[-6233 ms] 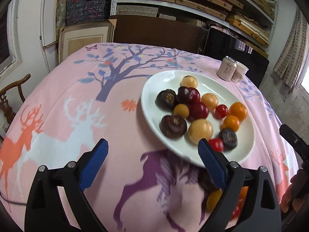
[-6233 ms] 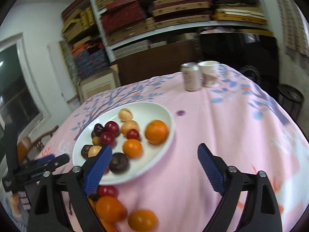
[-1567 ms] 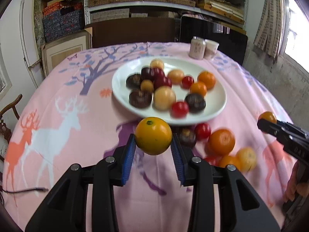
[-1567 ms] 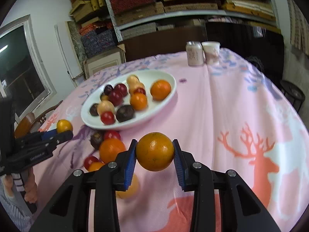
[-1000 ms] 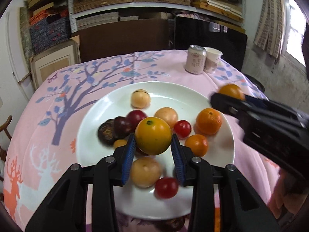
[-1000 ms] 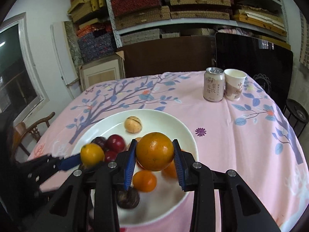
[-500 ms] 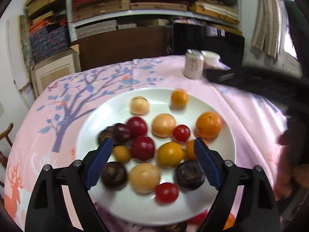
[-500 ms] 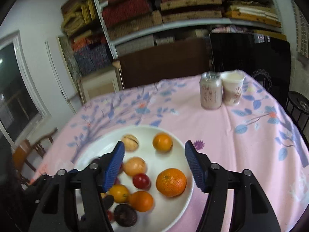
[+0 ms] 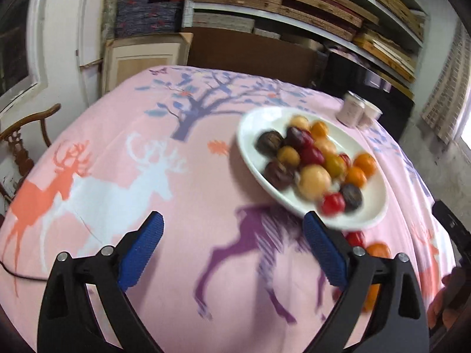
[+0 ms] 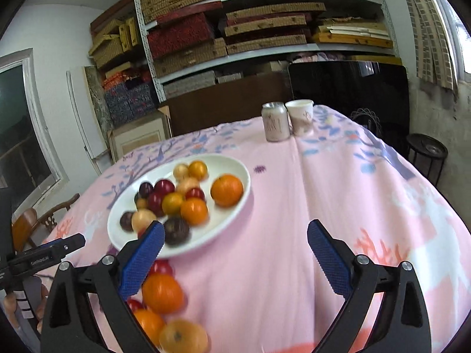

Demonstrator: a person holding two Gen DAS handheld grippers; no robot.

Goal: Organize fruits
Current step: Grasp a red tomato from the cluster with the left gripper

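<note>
Fruit (image 10: 226, 189) fills the white plate (image 10: 235, 214) on the pink tablecloth (image 10: 338, 206); both left gripper (image 9: 232, 250) and right gripper (image 10: 235, 253) have just been opening, jaws wide, nothing between them.

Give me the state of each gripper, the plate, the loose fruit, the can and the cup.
left gripper: open, empty.
right gripper: open, empty.
white plate: piled with fruit.
loose fruit: on the tablecloth beside the plate.
can: upright.
paper cup: upright, right beside the can.
</note>
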